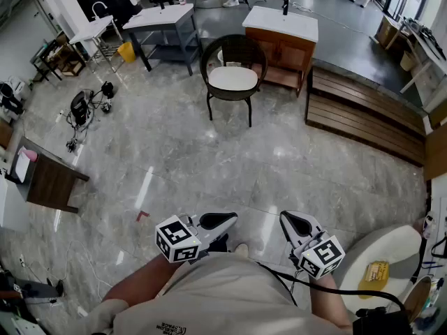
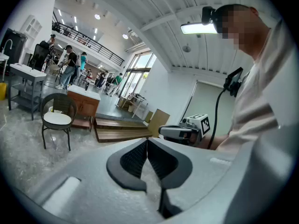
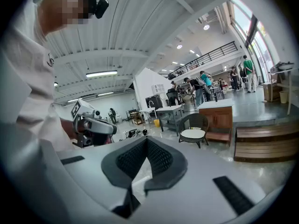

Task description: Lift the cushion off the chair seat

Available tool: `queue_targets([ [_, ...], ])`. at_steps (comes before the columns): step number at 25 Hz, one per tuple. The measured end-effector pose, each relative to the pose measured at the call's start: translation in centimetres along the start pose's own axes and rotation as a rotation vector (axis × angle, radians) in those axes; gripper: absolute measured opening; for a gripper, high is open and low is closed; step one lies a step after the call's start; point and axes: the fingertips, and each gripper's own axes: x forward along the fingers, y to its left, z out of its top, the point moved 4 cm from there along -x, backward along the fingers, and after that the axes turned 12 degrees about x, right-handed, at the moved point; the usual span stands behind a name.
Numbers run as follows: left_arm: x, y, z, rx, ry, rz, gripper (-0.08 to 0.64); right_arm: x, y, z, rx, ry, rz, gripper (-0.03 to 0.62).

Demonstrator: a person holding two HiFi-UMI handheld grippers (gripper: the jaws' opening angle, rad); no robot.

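A round white cushion (image 1: 233, 78) lies on the seat of a dark wicker chair (image 1: 232, 49) far across the marble floor, at the top middle of the head view. The same cushion (image 2: 57, 119) shows small at the left of the left gripper view, and the cushion (image 3: 193, 134) sits right of centre in the right gripper view. Close to the person's body, my left gripper (image 1: 231, 220) and my right gripper (image 1: 286, 219) are both shut with nothing between the jaws. Each is several steps short of the chair.
Behind the chair stands a wooden cabinet with a white top (image 1: 281, 24), and a grey table (image 1: 161, 18) is to its left. A low wooden platform (image 1: 363, 110) lies right. A small dark table (image 1: 49, 180) and floor equipment with cables (image 1: 80, 110) are left. A white round seat (image 1: 380, 260) is near my right.
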Motion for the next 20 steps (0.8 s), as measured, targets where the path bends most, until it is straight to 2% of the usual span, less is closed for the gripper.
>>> queue_targets([
  [9,3.8,11.8,1.2,-0.026,-0.02,-0.024,0.008,9.3,-6.0,4.0,-0.019,0.018,-0.007,0.012],
  [13,5.4,19.6,3.1,-0.055,-0.03,-0.037,0.008,15.2,-8.9,7.5,0.005,0.046,-0.044,0.012],
  [20,6.3,34.7,5.7,-0.086,-0.041,-0.03,0.009,27.9,-14.0,14.9,-0.049,0.031,-0.035,0.02],
])
